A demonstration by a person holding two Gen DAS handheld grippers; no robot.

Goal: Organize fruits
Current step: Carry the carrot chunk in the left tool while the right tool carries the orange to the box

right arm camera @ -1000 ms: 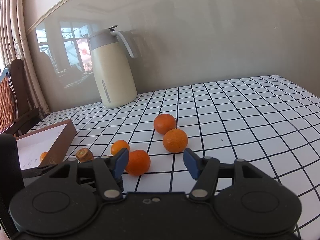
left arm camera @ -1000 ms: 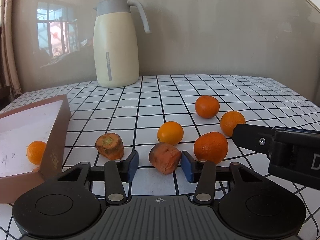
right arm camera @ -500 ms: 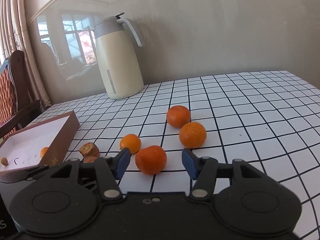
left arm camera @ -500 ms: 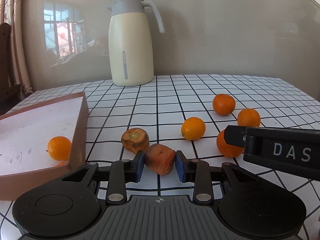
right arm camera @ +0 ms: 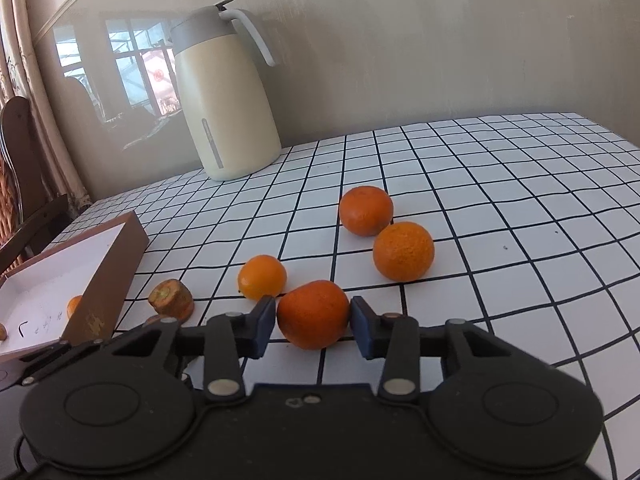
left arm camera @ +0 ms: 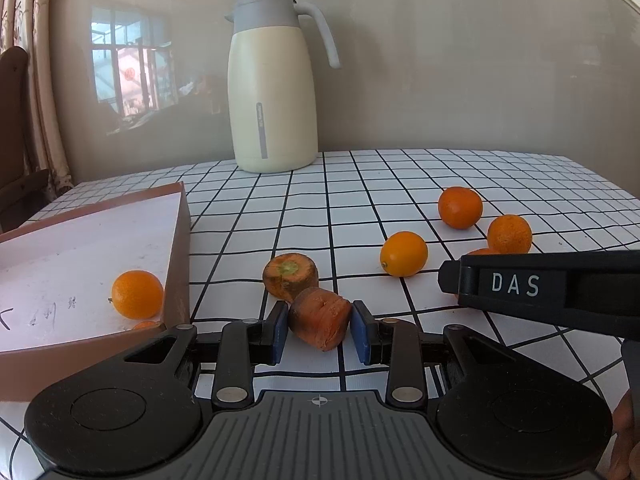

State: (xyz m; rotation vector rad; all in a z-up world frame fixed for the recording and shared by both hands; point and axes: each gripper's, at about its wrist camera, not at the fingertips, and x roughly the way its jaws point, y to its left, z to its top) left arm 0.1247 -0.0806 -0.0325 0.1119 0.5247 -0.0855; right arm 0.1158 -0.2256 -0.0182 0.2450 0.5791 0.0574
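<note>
Left tool clamps carrot chunk lying crosswise.

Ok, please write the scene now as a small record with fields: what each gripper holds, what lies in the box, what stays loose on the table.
left gripper: shut on carrot piece
right gripper: jaws just closing, pads on dark orange
box: small orange inside
loose on table: carrot top, yellow-orange fruit, two oranges
background: cream jug
</note>
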